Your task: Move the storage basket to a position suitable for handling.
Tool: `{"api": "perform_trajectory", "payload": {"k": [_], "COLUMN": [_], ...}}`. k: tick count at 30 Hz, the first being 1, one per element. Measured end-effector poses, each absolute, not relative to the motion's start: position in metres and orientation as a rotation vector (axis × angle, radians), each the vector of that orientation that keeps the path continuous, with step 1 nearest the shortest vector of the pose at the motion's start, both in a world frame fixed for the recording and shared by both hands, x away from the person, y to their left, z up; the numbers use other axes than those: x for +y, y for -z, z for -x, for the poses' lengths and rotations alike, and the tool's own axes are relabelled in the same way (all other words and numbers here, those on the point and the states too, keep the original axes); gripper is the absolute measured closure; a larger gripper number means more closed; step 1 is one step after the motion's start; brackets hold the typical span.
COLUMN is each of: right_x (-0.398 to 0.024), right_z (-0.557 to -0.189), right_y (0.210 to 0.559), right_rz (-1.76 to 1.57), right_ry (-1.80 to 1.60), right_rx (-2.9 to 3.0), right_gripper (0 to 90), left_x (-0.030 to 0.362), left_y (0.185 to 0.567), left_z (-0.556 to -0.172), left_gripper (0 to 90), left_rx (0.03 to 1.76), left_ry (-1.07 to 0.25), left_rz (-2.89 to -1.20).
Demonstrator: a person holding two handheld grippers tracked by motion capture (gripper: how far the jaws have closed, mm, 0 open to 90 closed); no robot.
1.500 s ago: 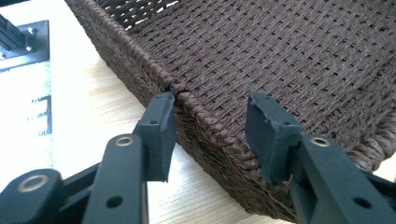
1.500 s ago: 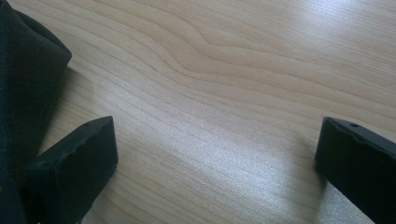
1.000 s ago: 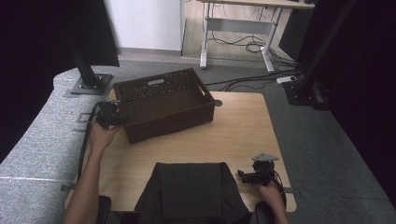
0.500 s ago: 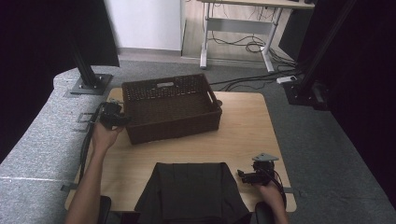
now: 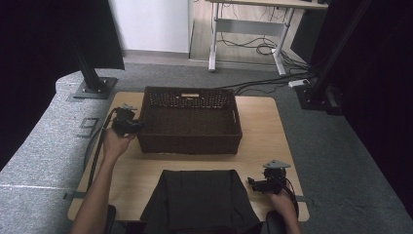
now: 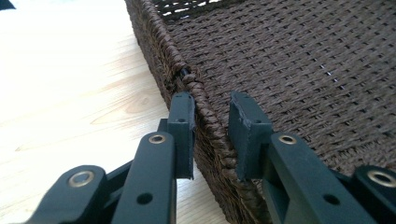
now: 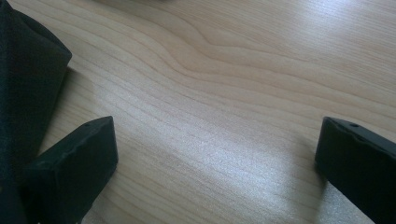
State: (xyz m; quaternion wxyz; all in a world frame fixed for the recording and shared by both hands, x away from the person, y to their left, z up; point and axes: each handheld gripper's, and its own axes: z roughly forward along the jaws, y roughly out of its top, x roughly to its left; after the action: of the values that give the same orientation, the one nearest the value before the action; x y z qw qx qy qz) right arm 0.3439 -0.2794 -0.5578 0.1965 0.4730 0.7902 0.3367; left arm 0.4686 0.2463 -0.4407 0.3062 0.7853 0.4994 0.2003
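A dark brown woven basket (image 5: 190, 144) stands square on the wooden table (image 5: 258, 131), at its far middle. My left gripper (image 5: 134, 126) is at the basket's left wall. In the left gripper view the jaws of my left gripper (image 6: 210, 107) straddle the braided rim of the basket (image 6: 280, 60), one outside and one inside, shut on it. A folded black cloth (image 5: 197, 200) lies at the table's near edge. My right gripper (image 5: 253, 184) rests just right of the cloth. In the right gripper view, my right gripper (image 7: 217, 135) is wide open over bare wood, with the cloth (image 7: 23, 79) beside its left jaw.
The basket looks empty inside. Black stand bases (image 5: 92, 87) sit on the grey floor off the table's far left and far right corners. Bare wood stretches between basket and cloth and along the table's right side.
The basket has turned from a skewed angle to lie square with the table edge and shifted right, with my left gripper holding its left rim. The right gripper has stayed put.
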Motion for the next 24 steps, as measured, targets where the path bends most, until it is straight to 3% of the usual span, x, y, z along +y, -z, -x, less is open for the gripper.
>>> {"api": "perform_trajectory", "payload": {"k": [24], "right_x": [-0.279], "right_z": [-0.344], "right_y": [0.558], "right_rz": [-1.325], "right_ry": [-0.941], "right_rx": [2.215], "right_gripper": [0.0], "left_x": [0.224], "left_y": [0.442], "left_z": [-0.432], "left_gripper": [71.0], "left_rx": [1.272], "left_ry": [-0.536], "left_rz": [-2.102]}}
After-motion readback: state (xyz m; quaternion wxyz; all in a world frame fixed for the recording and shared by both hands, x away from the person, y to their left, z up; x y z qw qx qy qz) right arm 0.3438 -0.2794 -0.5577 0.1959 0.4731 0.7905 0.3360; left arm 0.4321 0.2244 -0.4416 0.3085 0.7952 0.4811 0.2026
